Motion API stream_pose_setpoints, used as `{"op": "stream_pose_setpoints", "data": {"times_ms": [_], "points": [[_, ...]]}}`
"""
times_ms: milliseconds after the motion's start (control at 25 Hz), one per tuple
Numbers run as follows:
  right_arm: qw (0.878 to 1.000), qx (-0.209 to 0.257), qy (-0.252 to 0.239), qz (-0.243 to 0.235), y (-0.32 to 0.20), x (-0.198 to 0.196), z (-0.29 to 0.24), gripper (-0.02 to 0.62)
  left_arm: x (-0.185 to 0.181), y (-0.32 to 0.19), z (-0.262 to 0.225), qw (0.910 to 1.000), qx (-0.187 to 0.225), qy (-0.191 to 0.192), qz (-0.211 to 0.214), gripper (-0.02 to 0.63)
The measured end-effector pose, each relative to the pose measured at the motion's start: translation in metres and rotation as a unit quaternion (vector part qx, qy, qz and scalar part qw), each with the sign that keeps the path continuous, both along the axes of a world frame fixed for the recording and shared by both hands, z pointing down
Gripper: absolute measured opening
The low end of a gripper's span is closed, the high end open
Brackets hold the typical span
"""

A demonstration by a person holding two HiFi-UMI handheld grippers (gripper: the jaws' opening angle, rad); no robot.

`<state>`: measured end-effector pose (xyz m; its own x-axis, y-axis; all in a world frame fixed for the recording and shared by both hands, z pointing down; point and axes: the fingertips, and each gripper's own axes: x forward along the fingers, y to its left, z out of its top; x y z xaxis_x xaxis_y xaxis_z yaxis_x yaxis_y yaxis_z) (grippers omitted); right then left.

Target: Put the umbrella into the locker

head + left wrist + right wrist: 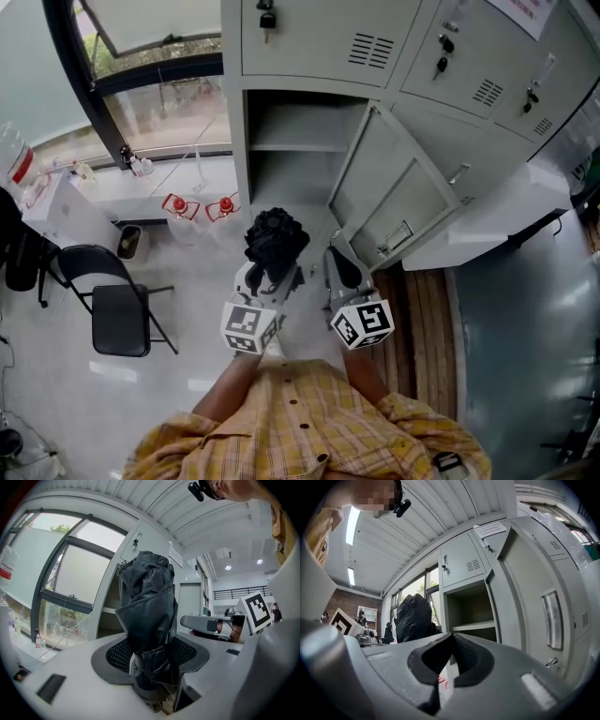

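Note:
A folded black umbrella (pixel 275 240) stands upright in my left gripper (pixel 270 278), whose jaws are shut on its lower end; in the left gripper view the umbrella (pixel 149 620) fills the middle between the pads. My right gripper (pixel 339 265) is just to the right of it, shut with nothing held, its jaws meeting at the tips (pixel 451 637). The grey locker (pixel 298 150) stands ahead with its door (pixel 398 192) swung open to the right. One shelf (pixel 300 146) divides the inside. The umbrella (pixel 414 618) also shows left of the right gripper's jaws.
A black folding chair (pixel 117 305) stands on the floor at left. Red-capped containers (pixel 200 206) sit by the wall below the window (pixel 150 84). A white desk (pixel 483 225) juts out right of the open door. Other locker doors (pixel 319 37) above are closed.

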<state>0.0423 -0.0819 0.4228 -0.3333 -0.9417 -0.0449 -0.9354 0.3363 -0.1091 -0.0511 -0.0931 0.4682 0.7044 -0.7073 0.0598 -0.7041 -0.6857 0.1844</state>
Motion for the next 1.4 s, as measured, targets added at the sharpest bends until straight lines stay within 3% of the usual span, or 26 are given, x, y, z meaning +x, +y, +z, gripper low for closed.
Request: {"op": "stream_pose_setpoints", "data": {"times_ms": [640,1160,1400], "points": [[1.0,-0.024,0.016,-0.004,-0.065,-0.015,0.007,-0.003,-0.011,-0.058,0.014,0.9993,-0.032,0.019,-0.002,0.232],[0.999,-0.006,0.022,-0.046,-0.106,0.013,0.005,-0.003,0.029,-0.096,0.013,0.9994,-0.027,0.003,-0.024,0.232],[0.997,-0.007,0.022,-0.069,-0.119,0.025,0.018,-0.003,0.042,-0.116,0.026,0.998,-0.046,0.007,-0.042,0.232]]}}
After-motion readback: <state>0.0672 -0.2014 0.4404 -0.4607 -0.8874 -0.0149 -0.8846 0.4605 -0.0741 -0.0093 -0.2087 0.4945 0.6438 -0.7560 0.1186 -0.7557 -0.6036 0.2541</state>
